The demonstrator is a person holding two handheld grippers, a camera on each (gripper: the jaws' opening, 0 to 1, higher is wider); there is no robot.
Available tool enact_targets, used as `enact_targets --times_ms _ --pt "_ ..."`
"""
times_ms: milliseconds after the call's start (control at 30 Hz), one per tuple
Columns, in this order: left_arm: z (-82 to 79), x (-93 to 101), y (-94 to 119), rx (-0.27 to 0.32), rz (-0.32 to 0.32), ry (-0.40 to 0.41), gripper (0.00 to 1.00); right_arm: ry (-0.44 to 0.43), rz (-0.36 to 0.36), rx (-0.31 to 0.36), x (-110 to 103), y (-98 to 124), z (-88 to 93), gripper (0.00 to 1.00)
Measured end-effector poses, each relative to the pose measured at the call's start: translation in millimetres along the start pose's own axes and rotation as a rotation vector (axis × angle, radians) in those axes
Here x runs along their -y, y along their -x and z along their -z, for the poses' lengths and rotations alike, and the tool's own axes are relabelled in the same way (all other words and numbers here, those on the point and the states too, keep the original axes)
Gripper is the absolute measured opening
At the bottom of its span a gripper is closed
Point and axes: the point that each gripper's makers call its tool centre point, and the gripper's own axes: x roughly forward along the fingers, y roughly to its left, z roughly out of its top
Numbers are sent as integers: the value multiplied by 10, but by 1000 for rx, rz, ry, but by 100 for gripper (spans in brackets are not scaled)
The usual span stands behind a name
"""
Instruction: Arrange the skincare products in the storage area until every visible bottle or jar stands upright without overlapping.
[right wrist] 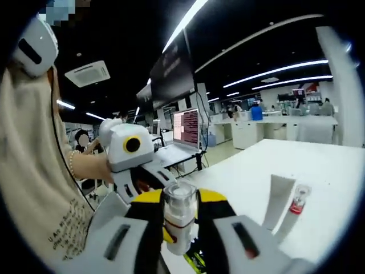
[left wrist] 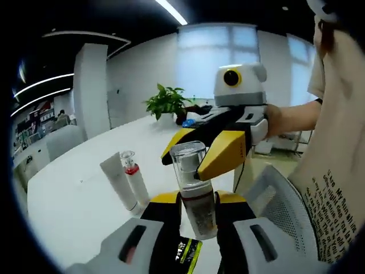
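Both grippers meet on one clear-capped bottle (left wrist: pixel 195 188), held up above the white desk (left wrist: pixel 74 194). In the left gripper view the left gripper (left wrist: pixel 197 208) has its jaws closed in on the bottle's lower body, bottle upright between them, while the right gripper (left wrist: pixel 219 149) comes in from the right with its yellow-tipped jaws pinching the transparent cap. In the right gripper view the same bottle (right wrist: pixel 178 220) sits between that gripper's (right wrist: pixel 179 214) own jaws, narrow gap, cap end gripped; the left gripper (right wrist: pixel 137 171) shows behind it. Whether each pad actually presses the plastic or only flanks it is hard to tell, but both look clamped on. Left of the held bottle, on the desk, a white tube (left wrist: pixel 118 181) stands tilted, and a slim bottle with a red band (left wrist: pixel 134 178) stands touching or just beside it; whether they lean on each other cannot be told. The same pair appears right of the bottle in the right gripper view: tube (right wrist: pixel 278 204), red-band bottle (right wrist: pixel 296 208). A potted plant (left wrist: pixel 167 103) sits far behind the bottle on the desk. Step judged: handover or cap handling in mid-air, placement not yet done. Risks: two grips pulling at different angles could pop the cap off or twist the bottle out; a smooth clear cap may slip when one side lets go; setting it down near the tube pair could knock them over since they look unstable and close together.
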Motion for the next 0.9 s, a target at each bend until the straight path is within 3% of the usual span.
enact_targets --times_ms 100,200,367,533,900 --pt "35 -49 -15 6 -25 28 21 0 62 1 106 32 44 21" --pt "72 -69 -7 19 -45 45 30 11 118 -10 266 79 122 21" --pt "262 -88 9 -26 -79 57 38 48 226 -100 577 131 440 21" --pt "440 -172 78 -61 -143 105 55 62 347 -106 948 130 601 21" --pt "620 -296 271 -87 -233 180 76 152 419 -93 1432 -3 835 21"
